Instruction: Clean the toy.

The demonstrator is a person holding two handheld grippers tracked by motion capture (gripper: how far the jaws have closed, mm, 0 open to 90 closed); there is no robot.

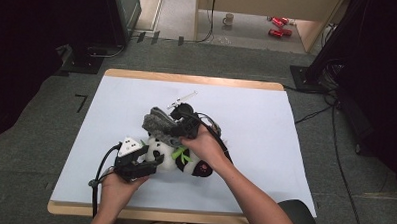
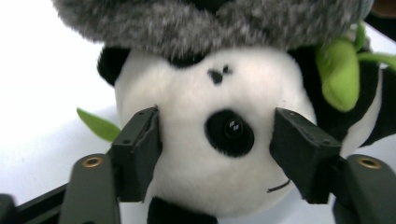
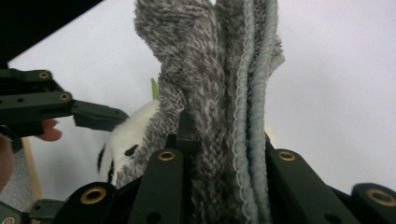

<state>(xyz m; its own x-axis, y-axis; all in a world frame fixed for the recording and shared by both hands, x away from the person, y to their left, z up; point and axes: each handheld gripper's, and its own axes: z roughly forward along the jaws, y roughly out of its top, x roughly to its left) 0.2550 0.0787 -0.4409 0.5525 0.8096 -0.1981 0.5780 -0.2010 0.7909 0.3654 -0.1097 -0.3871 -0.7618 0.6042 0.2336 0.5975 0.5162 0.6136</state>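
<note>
On the white table sheet [image 1: 266,124] lies a black-and-white plush panda [image 2: 210,154], its head clamped by the left gripper [image 2: 215,154]. The right gripper [image 3: 219,154] pinches a fuzzy grey knitted hat [image 3: 205,74] touching the panda's head; pulling it fully on appears unfinished.

Wide bare white desk [image 1: 266,124] to the right and far side, open for passing. Small metal tool [image 1: 182,98] lying alone on the far part, well apart from the edges. Middle blocked by the plush panda [image 1: 172,158], the grey fuzzy cloth [image 1: 158,124] draped over its head, and both hands. Left gripper [image 1: 147,162] hemming the panda's head from the near left, right gripper [image 1: 178,126] clamped on the cloth above. Narrow strip of bare desk along the near edge.
</note>
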